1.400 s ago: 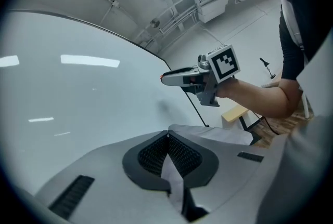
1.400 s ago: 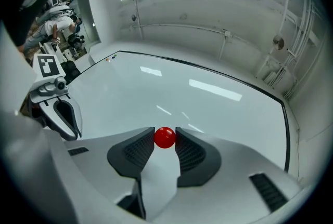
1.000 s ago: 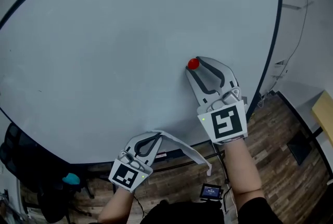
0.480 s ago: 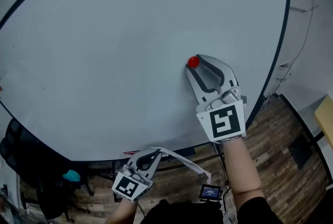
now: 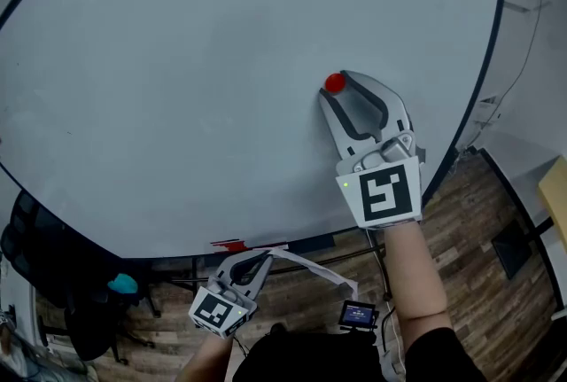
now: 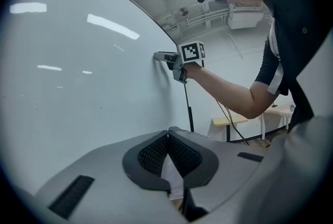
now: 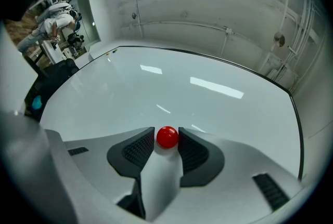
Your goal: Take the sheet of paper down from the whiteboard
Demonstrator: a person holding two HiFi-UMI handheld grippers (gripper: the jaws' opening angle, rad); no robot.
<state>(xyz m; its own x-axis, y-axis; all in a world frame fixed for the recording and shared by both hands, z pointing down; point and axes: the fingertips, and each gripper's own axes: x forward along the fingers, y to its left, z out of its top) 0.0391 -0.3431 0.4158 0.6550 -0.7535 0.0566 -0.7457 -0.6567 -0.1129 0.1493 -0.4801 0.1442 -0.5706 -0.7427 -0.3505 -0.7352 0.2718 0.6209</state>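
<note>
The whiteboard (image 5: 195, 79) fills most of the head view. A round red magnet (image 5: 334, 83) sits on it right of centre, and my right gripper (image 5: 337, 81) is shut on it, with a pad touching each side of the magnet (image 7: 167, 136). Below the board's bottom edge, my left gripper (image 5: 264, 256) is shut on a white sheet of paper (image 5: 314, 267), which droops off to the right. In the left gripper view a strip of the paper (image 6: 173, 179) shows pinched between the closed pads (image 6: 156, 153), and the right gripper (image 6: 169, 57) shows against the board farther along.
A red item (image 5: 230, 245) lies on the board's bottom tray. Below stand a black chair with a teal object (image 5: 122, 284), a small screen (image 5: 358, 314) on the wooden floor, and a pale table edge (image 5: 555, 194) at far right. People (image 7: 56, 23) stand far off.
My left gripper has dropped with the paper from the board's lower part to below its bottom edge. The right gripper has stayed on the red magnet.
</note>
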